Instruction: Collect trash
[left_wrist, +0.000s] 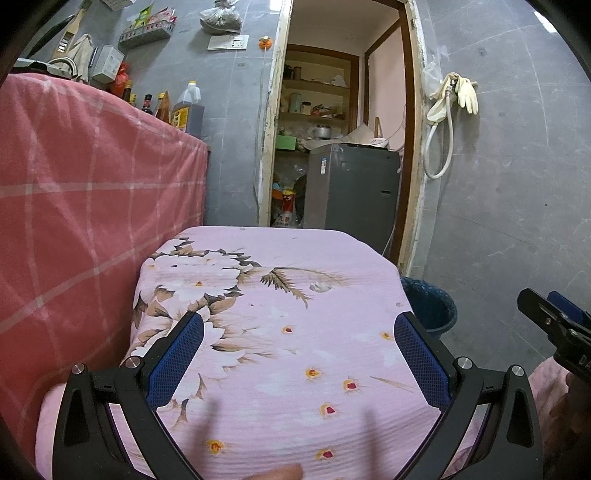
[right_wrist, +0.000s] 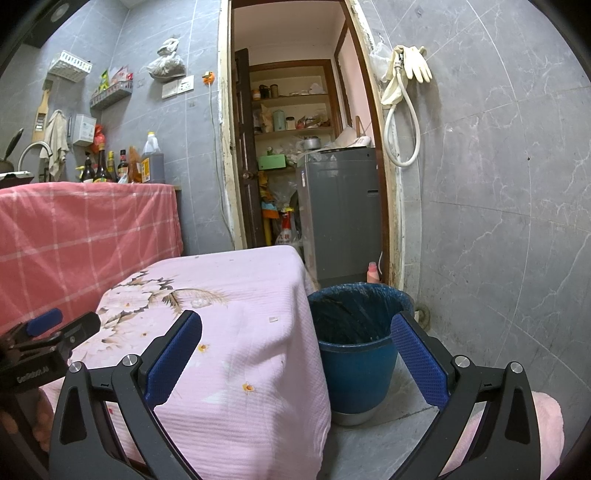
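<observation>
Above the pink floral tablecloth (left_wrist: 280, 369) — left gripper (left_wrist: 299, 354) spread wide, empty, aimed at a small white scrap (left_wrist: 318, 287) near the far edge. Right gripper (right_wrist: 295, 354) also wide, empty, poised by the blue bin (right_wrist: 356, 354) beside the table — likely the drop point.

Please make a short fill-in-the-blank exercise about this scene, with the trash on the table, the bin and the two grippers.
1. A small white scrap lies on the ____ floral tablecloth.
2. The blue bin is lined with a ____ bag.
3. The bin stands on the ____, beside the table.
4. Both the left gripper and the right gripper are ____.

Missing words: pink; blue; floor; open
</observation>
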